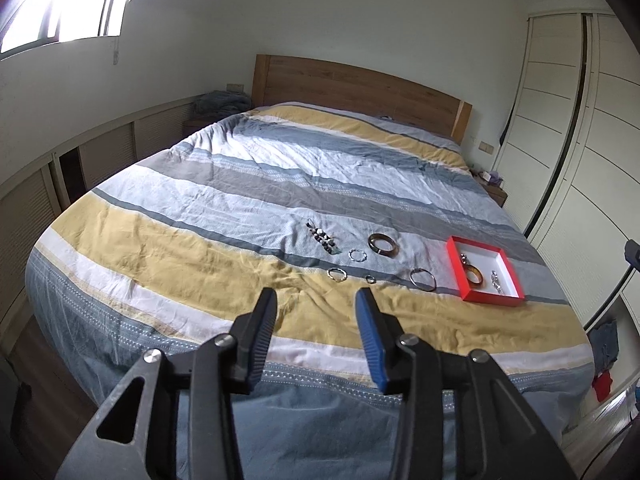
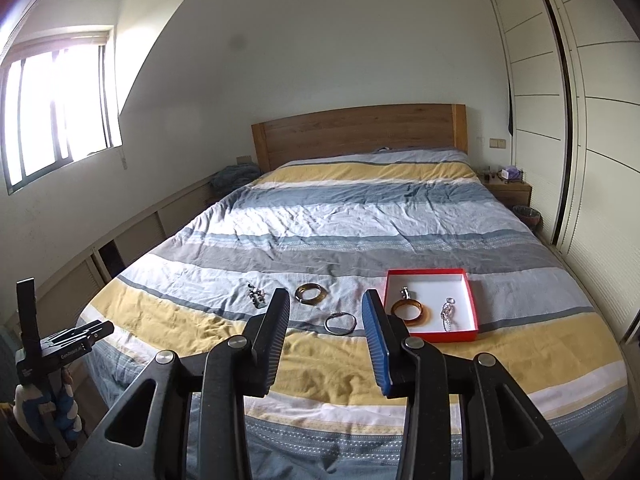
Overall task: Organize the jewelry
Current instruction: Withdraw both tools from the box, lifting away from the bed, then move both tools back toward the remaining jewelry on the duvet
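Both the left gripper (image 1: 316, 296) and the right gripper (image 2: 326, 298) hover with fingers apart, holding nothing. On the bed (image 1: 200, 208), several rings and bangles, such as the silver bangle (image 2: 340, 323), wait loose; the red box (image 2: 472, 304) holds few pieces, so most work remains

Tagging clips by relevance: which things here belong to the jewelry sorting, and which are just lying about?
Belongs to the job:
red box, holding an amber bangle
dark bangle on the bedspread
thin silver bangle
small rings
beaded piece

Lying about:
nightstand
wastebasket
wardrobe
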Demonstrator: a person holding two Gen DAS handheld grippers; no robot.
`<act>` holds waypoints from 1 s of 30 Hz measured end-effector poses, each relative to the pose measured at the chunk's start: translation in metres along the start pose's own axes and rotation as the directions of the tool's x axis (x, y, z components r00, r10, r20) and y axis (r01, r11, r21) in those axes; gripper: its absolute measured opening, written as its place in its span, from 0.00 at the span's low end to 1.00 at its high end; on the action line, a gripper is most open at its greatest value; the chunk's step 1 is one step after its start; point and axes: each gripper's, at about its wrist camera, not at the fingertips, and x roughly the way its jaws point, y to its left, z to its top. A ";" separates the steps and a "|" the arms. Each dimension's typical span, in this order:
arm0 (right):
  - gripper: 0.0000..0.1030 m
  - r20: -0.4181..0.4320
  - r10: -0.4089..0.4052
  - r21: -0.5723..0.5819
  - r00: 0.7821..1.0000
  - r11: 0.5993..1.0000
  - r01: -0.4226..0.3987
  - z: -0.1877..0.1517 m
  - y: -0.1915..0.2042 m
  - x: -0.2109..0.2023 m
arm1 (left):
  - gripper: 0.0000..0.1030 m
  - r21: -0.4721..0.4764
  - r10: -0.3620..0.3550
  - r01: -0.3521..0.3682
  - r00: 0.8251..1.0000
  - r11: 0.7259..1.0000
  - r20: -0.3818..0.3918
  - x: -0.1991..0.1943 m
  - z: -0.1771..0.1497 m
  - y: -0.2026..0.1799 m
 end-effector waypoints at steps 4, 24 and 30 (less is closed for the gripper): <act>0.39 -0.001 0.021 -0.013 1.000 1.000 -0.022 -0.007 0.013 -0.004 | 0.38 -0.019 0.013 -0.012 1.000 1.000 0.020 -0.014 -0.002 0.010; 0.40 -0.123 0.045 0.040 0.991 0.998 -0.040 -0.027 0.000 0.070 | 0.38 -0.055 0.063 -0.064 0.998 0.996 -0.027 0.037 -0.006 0.021; 0.40 -0.195 0.059 0.053 0.979 0.997 -0.049 -0.043 -0.009 0.115 | 0.38 -0.040 0.078 -0.082 0.993 0.996 -0.090 0.081 -0.010 0.017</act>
